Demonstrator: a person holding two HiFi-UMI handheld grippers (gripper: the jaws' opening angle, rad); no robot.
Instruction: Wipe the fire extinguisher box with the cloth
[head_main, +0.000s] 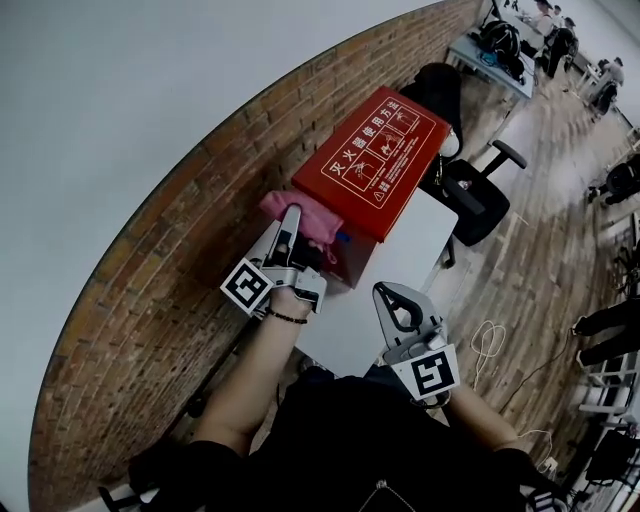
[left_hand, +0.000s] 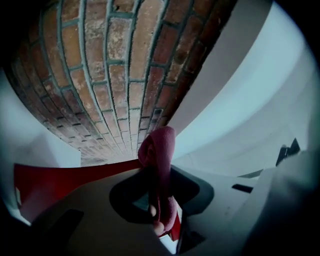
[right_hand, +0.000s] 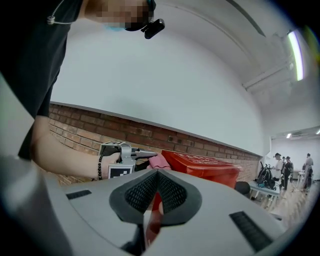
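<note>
We find the brick wall (head_main: 150, 300) running along the left, with plain white wall above it. The left claw (head_main: 288, 230) is raised beside this wall, held in a bare hand with a dark bead bracelet (head_main: 287, 317) at the wrist. In the left gripper view, this claw (left_hand: 159, 200) is closed on the pink cloth (left_hand: 159, 150). The cloth is pinched between the two pads and bunches upward past the tips.

In the head view the pink cloth (head_main: 300, 213) rests against the near left corner of the fire extinguisher box (head_main: 375, 160), at the edge of its lid. The box is red, with white characters and pictogram panels printed on the lid. It stands on a white desk (head_main: 400, 260), its long side close to the brick wall. The right gripper view confirms this: the left claw (right_hand: 145, 154) holds the cloth (right_hand: 159, 161) at the near end of the box (right_hand: 205, 167).

To the right, the right claw (head_main: 398, 305) hovers over the desk's near edge, apart from the box. In its own view the pads of the right claw (right_hand: 157, 175) meet at their tips with nothing between them.

Further right, a black office chair (head_main: 475, 200) stands at the far end of the desk. A pale cable (head_main: 488, 340) lies looped on the wooden floor. Several people (right_hand: 287, 167) stand or sit at desks in the far background; we cannot make out detail there.
</note>
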